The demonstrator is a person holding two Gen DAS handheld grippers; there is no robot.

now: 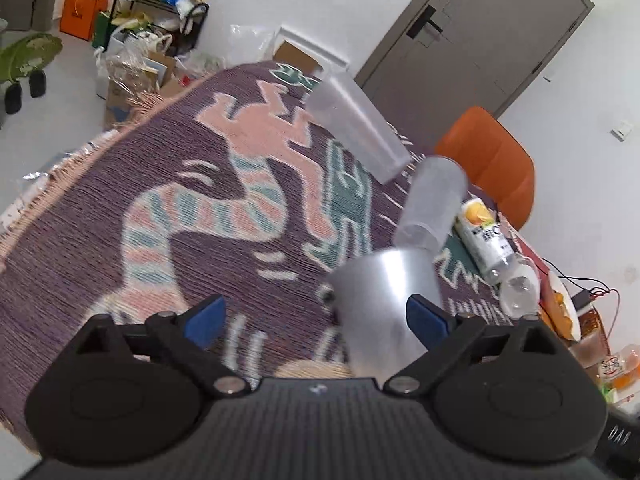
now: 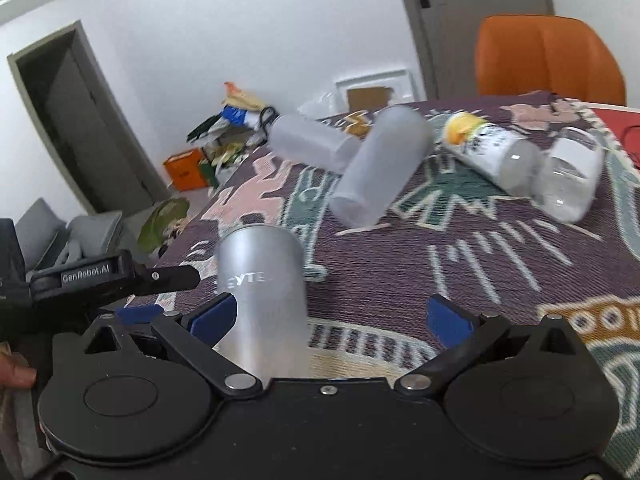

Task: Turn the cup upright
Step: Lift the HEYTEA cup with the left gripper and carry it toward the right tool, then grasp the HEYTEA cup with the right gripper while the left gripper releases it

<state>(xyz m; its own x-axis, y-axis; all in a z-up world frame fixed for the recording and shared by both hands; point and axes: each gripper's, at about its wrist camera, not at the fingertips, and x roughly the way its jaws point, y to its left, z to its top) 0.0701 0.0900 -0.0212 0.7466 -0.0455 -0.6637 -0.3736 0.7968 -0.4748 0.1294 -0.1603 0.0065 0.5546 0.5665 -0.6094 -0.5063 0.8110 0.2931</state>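
Note:
A silver metal cup stands upside down on the patterned tablecloth, closed end up. In the left wrist view it sits just inside my open left gripper, against the right fingertip. In the right wrist view the same cup stands against the left fingertip of my open right gripper. Neither gripper is closed on it. The left gripper shows at the left of the right wrist view.
Two frosted plastic cups lie on their sides further back, with a labelled bottle and a clear glass to the right. An orange chair stands behind the table. Clutter sits on the floor to the left.

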